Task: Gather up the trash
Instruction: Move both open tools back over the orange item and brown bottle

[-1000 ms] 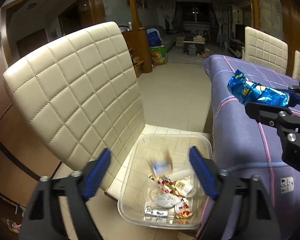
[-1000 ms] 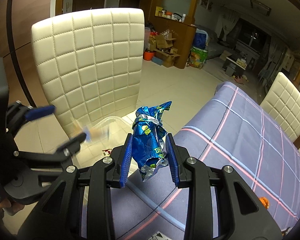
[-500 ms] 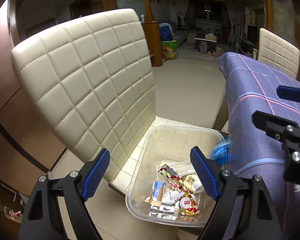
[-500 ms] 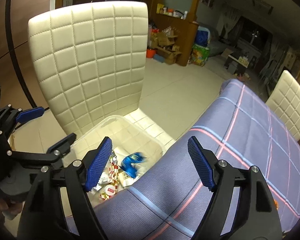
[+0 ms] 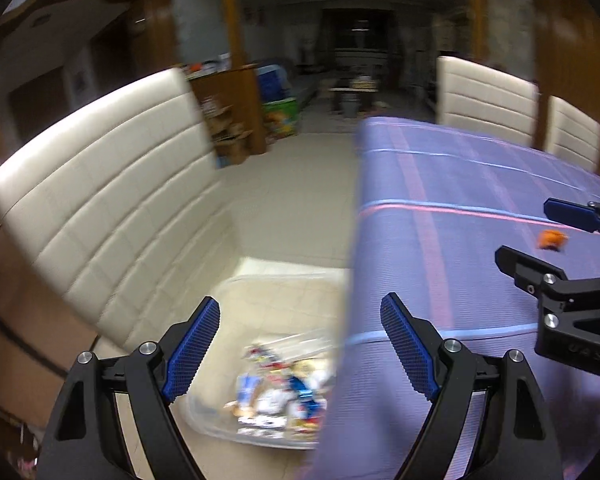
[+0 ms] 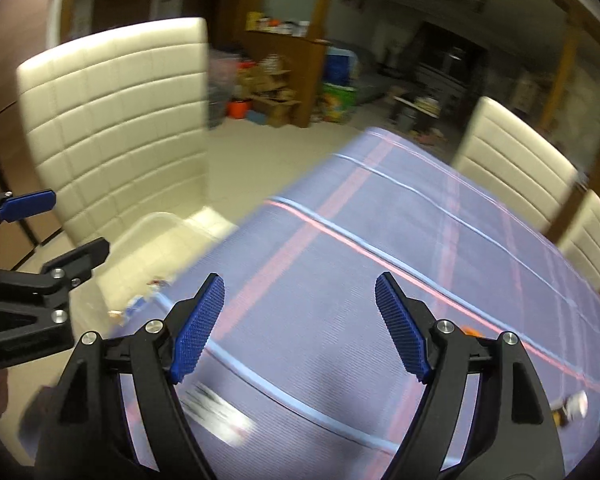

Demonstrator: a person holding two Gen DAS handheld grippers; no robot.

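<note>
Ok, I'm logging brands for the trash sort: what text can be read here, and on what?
No text reads clearly.
White label on the tablecloth: dark print, blurred.
Wrappers in the bin: blurred.
Raised marks on the right gripper, whose jaws have just been opening, empty: too faint.

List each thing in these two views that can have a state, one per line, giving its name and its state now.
left gripper: open, nothing between the fingers.
right gripper: open, empty, jaws just opened.
clear plastic bin: on the chair seat, holding wrappers.
blue wrapper: lying in the bin.
orange scrap: on the tablecloth, not yet collected.
tablecloth: spread over the table.
</note>
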